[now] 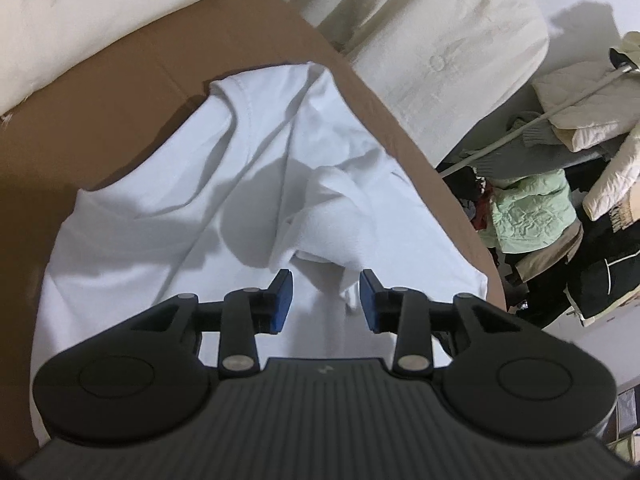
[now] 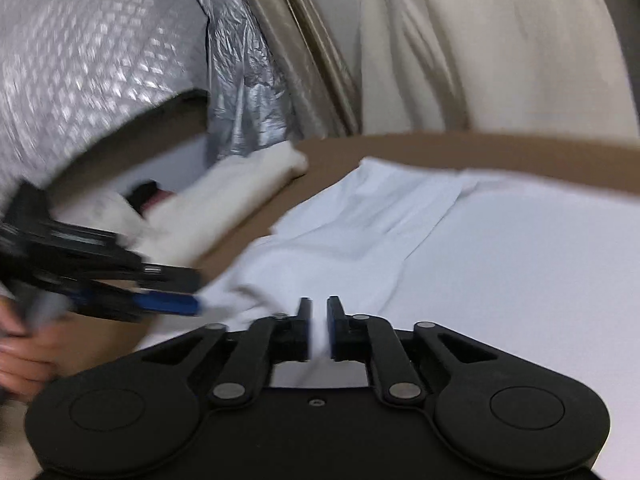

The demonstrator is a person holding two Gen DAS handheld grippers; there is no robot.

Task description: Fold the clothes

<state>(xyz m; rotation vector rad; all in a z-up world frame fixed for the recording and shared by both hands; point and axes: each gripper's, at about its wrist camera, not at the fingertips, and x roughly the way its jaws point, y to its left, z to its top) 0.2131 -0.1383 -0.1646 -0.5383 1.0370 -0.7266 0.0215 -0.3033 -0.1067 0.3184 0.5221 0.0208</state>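
A white T-shirt (image 1: 168,216) lies spread on a brown cardboard sheet (image 1: 100,120), with a raised fold of cloth (image 1: 336,216) just ahead of my left gripper (image 1: 326,300). The left gripper is open, its blue pads apart, and hovers over the shirt with nothing between them. In the right wrist view the shirt (image 2: 500,248) covers the cardboard (image 2: 440,148). My right gripper (image 2: 319,328) is shut on a pinch of the shirt's white cloth. The left gripper (image 2: 168,304) appears blurred at the left, its tip at the shirt's edge.
Cream bedding (image 1: 440,40) surrounds the cardboard. A pile of clothes (image 1: 560,184) lies to the right. In the right wrist view a silver bubble-foil sheet (image 2: 88,64) and a cream folded cloth (image 2: 240,188) lie to the left, and a curtain (image 2: 500,40) hangs behind.
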